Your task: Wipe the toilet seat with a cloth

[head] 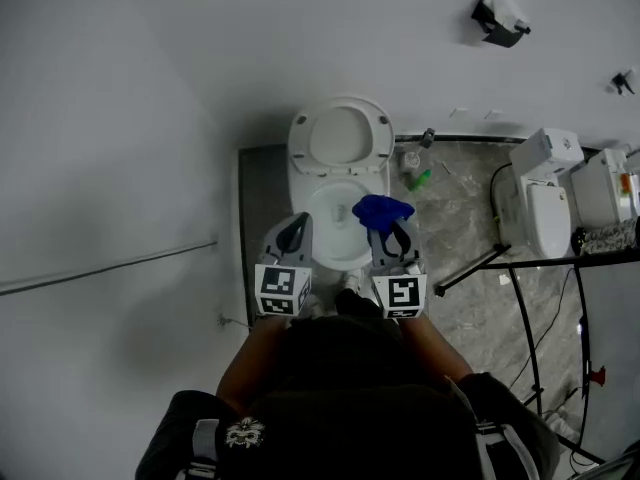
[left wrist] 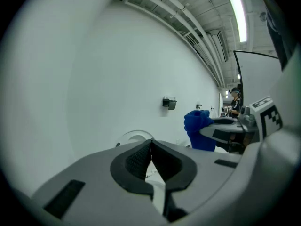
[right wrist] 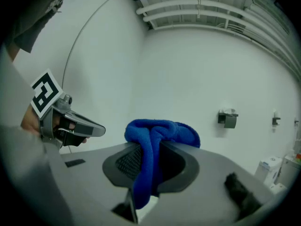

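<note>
The right hand-held gripper (right wrist: 149,160) pinches a bunched, fuzzy blue cloth (right wrist: 162,131).

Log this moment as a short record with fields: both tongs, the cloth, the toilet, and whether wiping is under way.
left tongs: shut, nothing between the jaws
right tongs: shut on the blue cloth
cloth shape: bunched above the jaws, one end hanging below them
toilet: open, lid raised against the wall
placing: both tongs side by side over the near part of the toilet in the head view
wiping: apparently not under way; the cloth hangs in the air
</note>
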{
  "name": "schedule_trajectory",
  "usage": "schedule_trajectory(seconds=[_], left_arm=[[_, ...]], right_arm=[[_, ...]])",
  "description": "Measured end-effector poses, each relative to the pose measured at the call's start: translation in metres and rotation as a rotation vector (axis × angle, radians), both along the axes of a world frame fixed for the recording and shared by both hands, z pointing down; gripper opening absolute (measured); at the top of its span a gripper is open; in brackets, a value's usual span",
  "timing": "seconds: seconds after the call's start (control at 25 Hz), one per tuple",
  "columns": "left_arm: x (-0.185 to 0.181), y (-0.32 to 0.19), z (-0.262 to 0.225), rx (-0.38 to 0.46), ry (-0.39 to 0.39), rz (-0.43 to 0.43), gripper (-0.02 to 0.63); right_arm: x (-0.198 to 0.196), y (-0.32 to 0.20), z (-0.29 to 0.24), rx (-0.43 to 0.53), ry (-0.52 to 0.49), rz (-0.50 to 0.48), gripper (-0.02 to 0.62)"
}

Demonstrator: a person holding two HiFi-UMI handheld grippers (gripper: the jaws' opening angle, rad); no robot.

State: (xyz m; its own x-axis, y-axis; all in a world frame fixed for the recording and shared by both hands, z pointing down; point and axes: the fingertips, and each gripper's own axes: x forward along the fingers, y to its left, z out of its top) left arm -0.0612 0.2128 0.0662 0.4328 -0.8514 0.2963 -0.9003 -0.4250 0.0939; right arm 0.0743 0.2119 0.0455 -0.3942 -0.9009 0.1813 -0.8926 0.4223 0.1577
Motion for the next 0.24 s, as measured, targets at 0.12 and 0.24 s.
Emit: schedule_trajectory(seconds=[0.12,0.24], left_arm=[[-0.003,0.012,-0.007,0.041,-0.038,0.018,0.011],[-0.007,0.032,-0.013,0.066,-0.060,0.030,0.011]], right_arm=[[-0.006,0.012,-0.004,0.019,-0.014,0.015,0.084],[-0.019,0.025,-0.002,0.013,-0.029,0.013,0.084]])
